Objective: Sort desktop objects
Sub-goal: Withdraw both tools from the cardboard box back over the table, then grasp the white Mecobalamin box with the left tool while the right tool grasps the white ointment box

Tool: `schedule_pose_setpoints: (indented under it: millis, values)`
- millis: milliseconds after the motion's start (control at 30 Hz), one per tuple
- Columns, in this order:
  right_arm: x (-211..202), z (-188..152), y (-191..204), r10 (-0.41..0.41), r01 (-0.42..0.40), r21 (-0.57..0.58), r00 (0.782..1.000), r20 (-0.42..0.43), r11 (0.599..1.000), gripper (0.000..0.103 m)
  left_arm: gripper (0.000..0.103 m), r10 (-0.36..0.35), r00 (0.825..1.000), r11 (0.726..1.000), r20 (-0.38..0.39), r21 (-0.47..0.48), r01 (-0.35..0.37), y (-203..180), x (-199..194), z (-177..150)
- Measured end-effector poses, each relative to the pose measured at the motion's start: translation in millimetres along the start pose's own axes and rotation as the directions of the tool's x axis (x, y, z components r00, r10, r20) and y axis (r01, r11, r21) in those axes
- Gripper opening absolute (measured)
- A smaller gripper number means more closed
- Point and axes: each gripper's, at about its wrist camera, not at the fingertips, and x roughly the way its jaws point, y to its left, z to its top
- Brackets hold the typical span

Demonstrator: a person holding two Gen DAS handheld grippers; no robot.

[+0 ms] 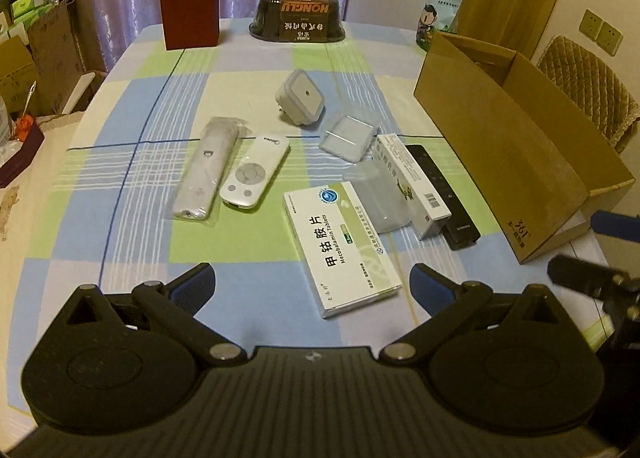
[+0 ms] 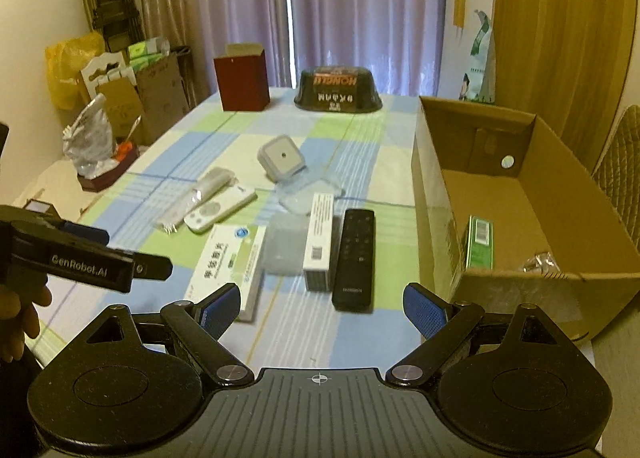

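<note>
Right wrist view: green box (image 2: 479,242) half-hidden behind carton wall (image 2: 436,218); both jaws released.

On my desk (image 2: 360,338), the tablet box (image 2: 230,258) lies at lower centre of the frame, two remotes (image 2: 220,208) to its upper left, another remote (image 2: 354,258) to its right. The carton (image 2: 440,218) fills the right side, a small box (image 2: 480,242) inside it.
</note>
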Motion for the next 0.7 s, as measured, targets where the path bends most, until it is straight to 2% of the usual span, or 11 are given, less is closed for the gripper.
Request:
schedule_pose_setpoints:
  millis: [433, 700]
  values:
    - [31, -29, -7, 0.004, -0.005, -0.023, 0.998, -0.068, 1.000, 0.091, 0.101, -0.002, 0.999, 1.000, -0.033, -0.008, 0.002, -21, 50, -3]
    - [53, -37, -11, 0.018, -0.019, -0.015, 0.996, -0.087, 1.000, 0.091, 0.093, -0.007, 0.998, 1.000, -0.066, 0.003, 0.007, -30, 78, -1]
